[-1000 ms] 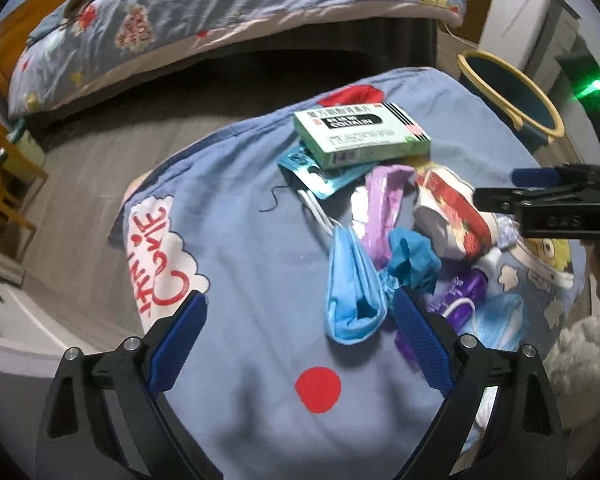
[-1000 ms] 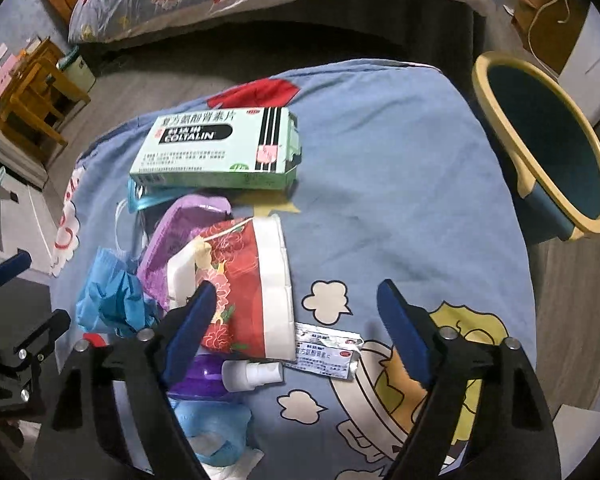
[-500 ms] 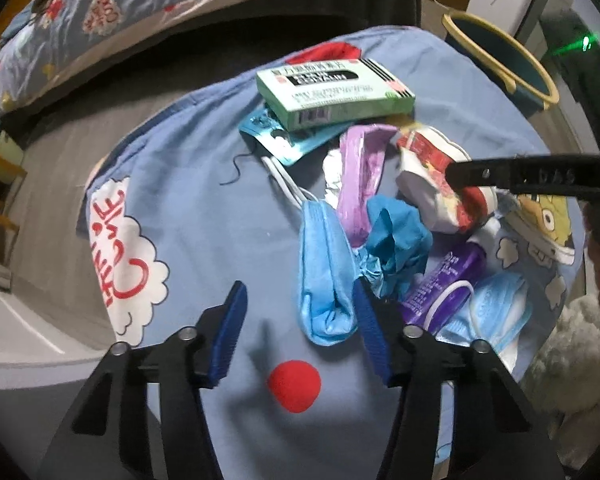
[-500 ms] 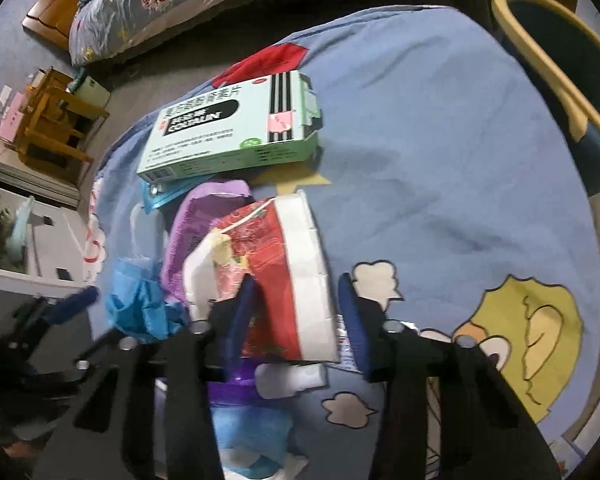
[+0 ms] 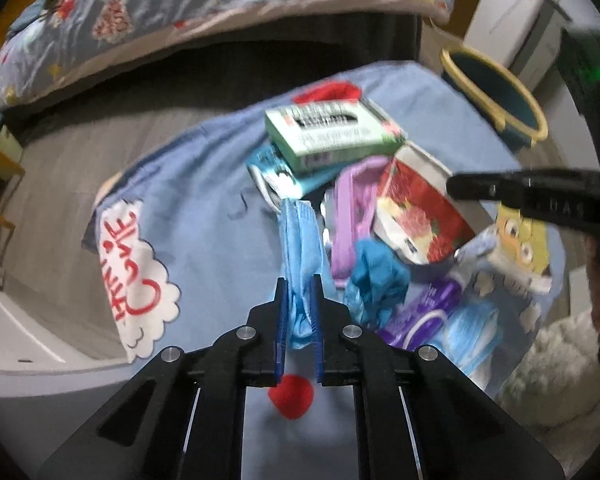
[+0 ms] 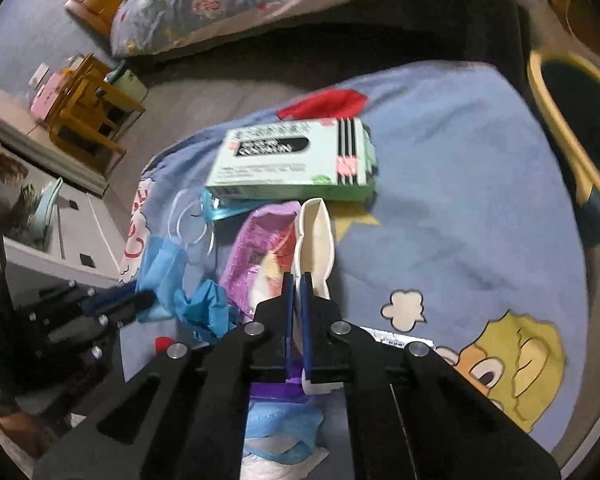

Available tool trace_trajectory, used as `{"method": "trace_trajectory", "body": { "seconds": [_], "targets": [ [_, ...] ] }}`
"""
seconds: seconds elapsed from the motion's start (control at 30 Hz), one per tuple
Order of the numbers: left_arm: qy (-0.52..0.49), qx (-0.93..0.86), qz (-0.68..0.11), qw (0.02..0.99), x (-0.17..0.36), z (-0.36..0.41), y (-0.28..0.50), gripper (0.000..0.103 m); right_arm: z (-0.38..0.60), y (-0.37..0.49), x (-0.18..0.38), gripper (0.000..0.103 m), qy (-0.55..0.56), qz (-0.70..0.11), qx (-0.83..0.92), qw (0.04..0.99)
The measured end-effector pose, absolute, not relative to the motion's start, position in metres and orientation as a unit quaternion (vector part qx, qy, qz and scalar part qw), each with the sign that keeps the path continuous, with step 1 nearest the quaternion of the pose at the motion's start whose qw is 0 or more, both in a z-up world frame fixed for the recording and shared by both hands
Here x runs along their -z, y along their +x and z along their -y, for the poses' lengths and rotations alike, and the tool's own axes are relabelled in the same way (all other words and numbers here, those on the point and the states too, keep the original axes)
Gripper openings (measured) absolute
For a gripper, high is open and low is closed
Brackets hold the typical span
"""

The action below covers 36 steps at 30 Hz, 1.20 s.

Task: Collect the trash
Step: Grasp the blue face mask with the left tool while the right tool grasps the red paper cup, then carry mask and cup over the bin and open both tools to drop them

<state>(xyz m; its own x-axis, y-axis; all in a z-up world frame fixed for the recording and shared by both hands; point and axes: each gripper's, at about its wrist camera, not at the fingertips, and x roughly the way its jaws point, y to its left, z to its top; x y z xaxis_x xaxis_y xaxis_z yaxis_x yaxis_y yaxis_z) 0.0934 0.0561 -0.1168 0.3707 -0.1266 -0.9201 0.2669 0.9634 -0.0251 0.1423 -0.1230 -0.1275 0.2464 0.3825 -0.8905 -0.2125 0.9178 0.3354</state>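
Note:
On the blue cartoon cloth [image 5: 204,208] lies a heap of trash. My left gripper [image 5: 299,308] has its jaws closing, the pads pressing the lower end of a blue face mask [image 5: 298,240]. My right gripper [image 6: 297,280] has its jaws closing on the flattened white rim of a red-and-white paper cup [image 6: 314,236]. In the left wrist view that cup [image 5: 416,208] is tilted up, with the right gripper [image 5: 454,186] at its edge. The left gripper [image 6: 140,300] shows at the right wrist view's left.
A green medicine box [image 5: 332,136], a purple wrapper [image 5: 352,216], a crumpled blue glove [image 5: 376,276], a purple tube [image 5: 420,316] and another mask [image 5: 472,332] lie around. A teal bin with a yellow rim [image 5: 496,92] stands at the right. A bed [image 5: 180,8] runs behind.
Both grippers went from wide open to shut, the left onto the blue mask, the right onto the cup's rim. The cup has been squeezed flat and tipped up; the view is blurred.

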Motion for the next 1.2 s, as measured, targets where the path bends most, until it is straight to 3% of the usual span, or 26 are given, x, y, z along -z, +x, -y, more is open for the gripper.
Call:
{"method": "trace_trajectory", "body": {
  "seconds": [0.5,0.87,1.2],
  "targets": [
    [0.034,0.108,-0.46,0.881,0.063,-0.06,0.102,0.011,0.151,0.152,0.016,0.003,0.003,-0.485,-0.205,0.85],
    [0.005,0.096,-0.432,0.897,0.049,-0.057,0.113,0.011,0.2,0.165,0.038,0.003,0.038,-0.497,-0.185,0.847],
    [0.038,0.112,-0.438,0.891,0.059,-0.01,0.128,0.011,0.24,0.173,0.038,0.003,0.047,-0.484,-0.163,0.859]
  ]
}}
